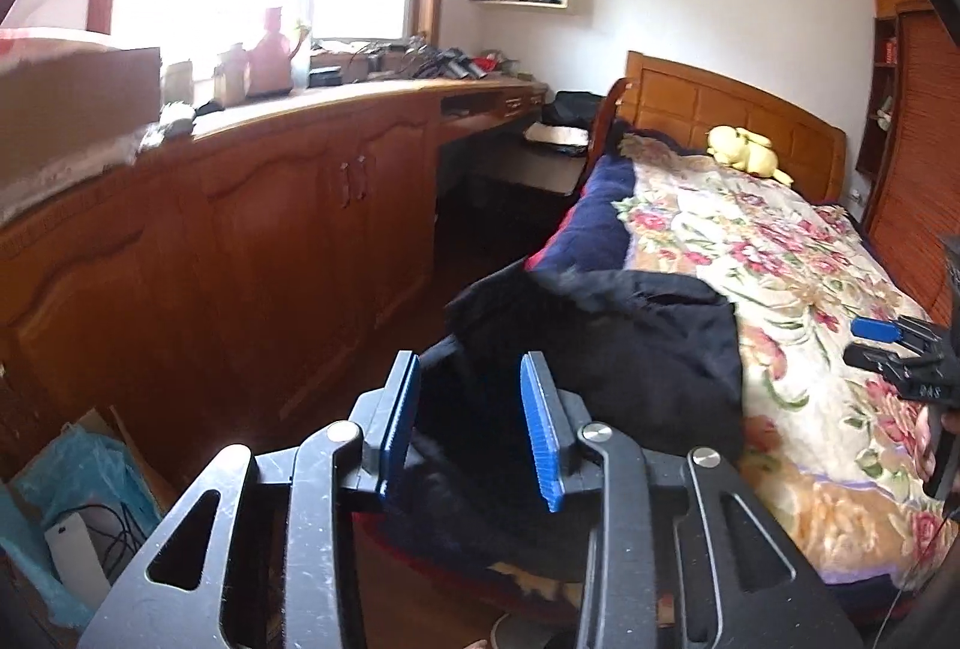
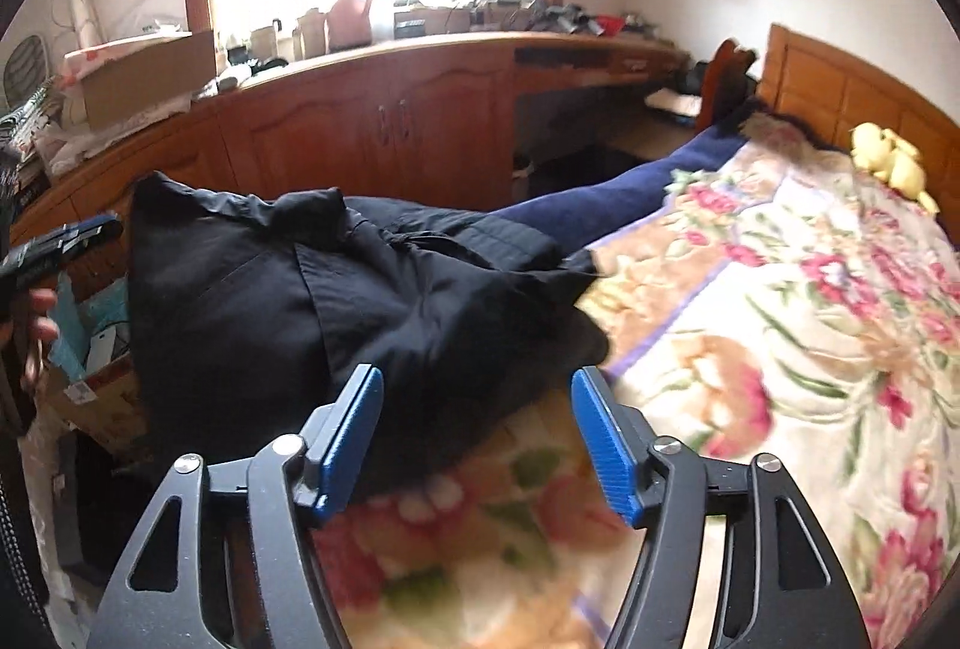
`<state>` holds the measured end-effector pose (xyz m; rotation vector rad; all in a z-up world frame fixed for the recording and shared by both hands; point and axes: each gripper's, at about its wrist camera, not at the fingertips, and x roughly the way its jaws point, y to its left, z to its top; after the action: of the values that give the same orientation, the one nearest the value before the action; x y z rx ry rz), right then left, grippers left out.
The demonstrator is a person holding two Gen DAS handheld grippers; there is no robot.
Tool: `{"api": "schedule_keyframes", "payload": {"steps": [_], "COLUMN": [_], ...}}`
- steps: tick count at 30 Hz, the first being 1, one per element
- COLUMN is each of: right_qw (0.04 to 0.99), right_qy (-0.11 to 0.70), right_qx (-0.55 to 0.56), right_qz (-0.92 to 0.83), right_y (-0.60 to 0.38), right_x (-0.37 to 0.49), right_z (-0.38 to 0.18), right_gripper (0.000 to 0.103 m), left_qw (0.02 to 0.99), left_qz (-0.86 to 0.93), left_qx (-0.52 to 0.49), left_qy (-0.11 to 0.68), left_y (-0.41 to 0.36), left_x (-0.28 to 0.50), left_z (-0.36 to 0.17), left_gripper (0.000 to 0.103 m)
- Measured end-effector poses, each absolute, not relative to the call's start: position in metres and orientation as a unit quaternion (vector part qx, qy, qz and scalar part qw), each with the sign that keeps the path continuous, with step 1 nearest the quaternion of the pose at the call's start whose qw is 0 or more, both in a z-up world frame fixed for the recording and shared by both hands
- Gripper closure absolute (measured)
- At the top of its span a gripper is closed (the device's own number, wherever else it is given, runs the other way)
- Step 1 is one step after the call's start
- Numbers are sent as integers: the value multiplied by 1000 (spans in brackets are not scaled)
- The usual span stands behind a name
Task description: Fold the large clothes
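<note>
The black garment (image 2: pixel 360 301) lies bunched in a loose heap on the near left part of the bed, on the floral blanket (image 2: pixel 780 319), with its left side spilling over the bed's edge toward the wooden cabinets (image 1: pixel 270 229). Your left gripper (image 1: pixel 471 427) points slightly downward at the garment's overhanging end; its blue pads stand a modest way apart, and dark cloth shows in the gap between them, but the pads do not press on it. Your right gripper (image 2: pixel 477 439) also tilts down, over the garment's near right edge where it meets the blanket; its jaws are spread wide, with nothing pinched. In the right wrist view your left hand (image 2: pixel 33 325) shows at the far left, fingers curled round the handle. In the left wrist view the right gripper sits at the far right edge, above the blanket. A yellow plush toy (image 1: pixel 747 148) rests by the headboard (image 1: pixel 720 109).
</note>
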<state>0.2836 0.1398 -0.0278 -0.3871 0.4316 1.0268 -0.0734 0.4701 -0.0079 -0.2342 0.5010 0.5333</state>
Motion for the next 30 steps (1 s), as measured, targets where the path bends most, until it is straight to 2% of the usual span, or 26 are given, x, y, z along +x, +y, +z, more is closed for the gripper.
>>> {"api": "schedule_keyframes", "payload": {"steps": [4,11,18,30], "right_qw": [853,879,904,933], "right_qy": [177,154,150,156], "right_qx": [-171,-134,-118,-80], "right_qz": [461,430,382,316], "right_y": [89,2,-56,-117], "right_x": [257,245,227,183], "right_z": [-17,-4,-21,-32], "right_gripper": [26,23,17,17], "left_qw": [937,952,963,965], "left_qz": [243,191,123,31], "left_qx": [-89,-81,-60,-41], "left_qy": [235,224,233,258], "left_y": [438,371,283,155], "left_x": [-56,-15,26,64], "left_z": [14,32,24,1], "left_gripper": [67,64,64,61]}}
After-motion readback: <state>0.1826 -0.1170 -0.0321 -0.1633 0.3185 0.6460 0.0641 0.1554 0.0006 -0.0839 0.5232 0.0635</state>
